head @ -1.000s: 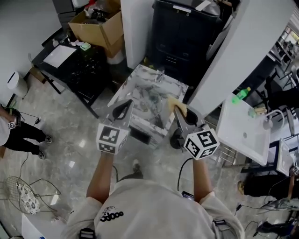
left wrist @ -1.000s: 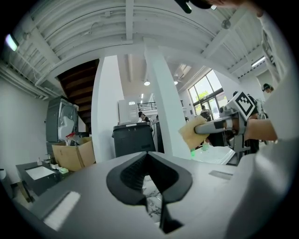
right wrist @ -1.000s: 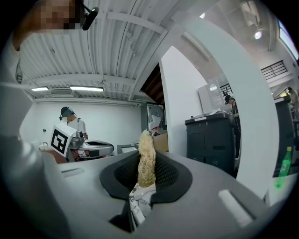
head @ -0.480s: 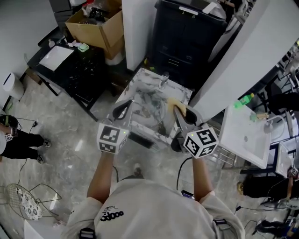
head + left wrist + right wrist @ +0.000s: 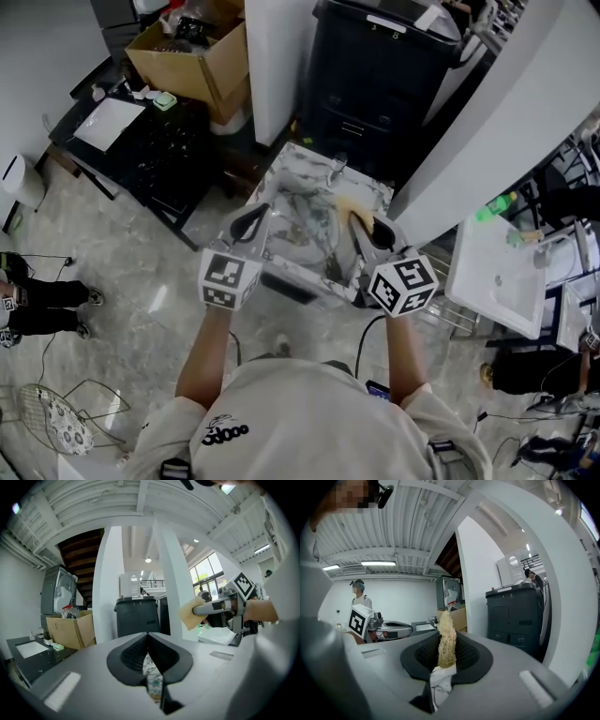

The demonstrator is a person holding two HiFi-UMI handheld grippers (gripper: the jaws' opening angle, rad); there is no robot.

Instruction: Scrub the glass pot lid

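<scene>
Bin, black, behind marble tabletop. Right gripper fingers clamp fibrous yellow sponge; left gripper fingers closed, empty.

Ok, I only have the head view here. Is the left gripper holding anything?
Observer: No. The left gripper view shows the left gripper shut, tips together, nothing gripped between them.
Operator: And that yellow thing in the right one?
Observer: A fibrous scrubber. The right gripper is shut on it, and it sticks up past the tips.
</scene>
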